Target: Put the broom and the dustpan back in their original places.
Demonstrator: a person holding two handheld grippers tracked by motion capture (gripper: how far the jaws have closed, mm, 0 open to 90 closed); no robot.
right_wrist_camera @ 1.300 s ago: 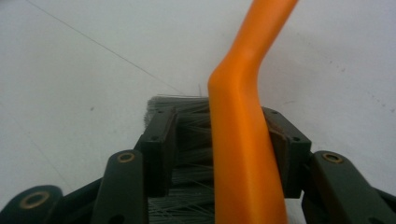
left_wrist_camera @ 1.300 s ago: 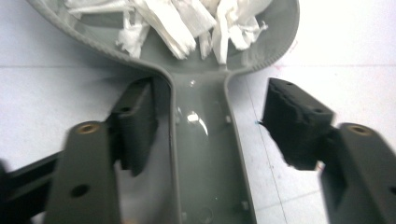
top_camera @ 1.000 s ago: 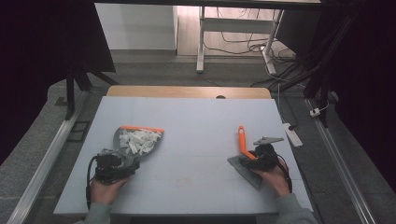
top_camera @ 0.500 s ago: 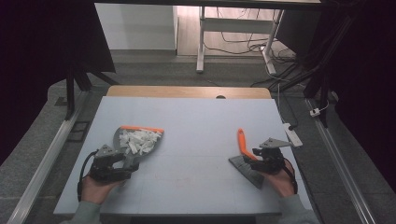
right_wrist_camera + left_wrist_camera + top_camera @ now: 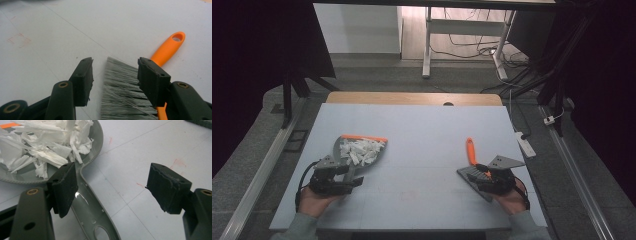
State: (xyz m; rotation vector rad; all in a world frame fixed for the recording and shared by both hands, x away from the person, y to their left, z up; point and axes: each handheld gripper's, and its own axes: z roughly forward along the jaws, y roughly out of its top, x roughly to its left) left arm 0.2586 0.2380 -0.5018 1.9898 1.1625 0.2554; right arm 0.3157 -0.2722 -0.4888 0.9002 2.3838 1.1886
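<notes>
On the pale surface (image 5: 422,145), the grey dustpan (image 5: 357,152) serves as the landmark, loaded with white paper shreds (image 5: 359,150). In the high view its handle runs back under the left gripper (image 5: 343,176) and is mostly covered there; whether the pads touch it is too small to tell from above. The left gripper view settles it: the dustpan handle (image 5: 92,217) lies between the jaws, right against the left-hand pad, while the other pad stands well clear of it. The jaws have just been closing, yet nothing is clamped; that gripper is released. Here the dustpan's bowl is cut off at the top and left edge, with the paper shreds (image 5: 42,147) heaped just beyond the pad.

Far across the surface from the dustpan, toward the person's right, the brush (image 5: 474,162) lies with its orange handle pointing away from the person. From above, the right gripper (image 5: 486,176) covers the bristle end. The right gripper view shows the grey bristles (image 5: 122,95) between the jaws with a gap to each pad, so this gripper is unclenched too, and the orange handle (image 5: 168,48) passes behind the right-hand jaw, its lower run hidden.
</notes>
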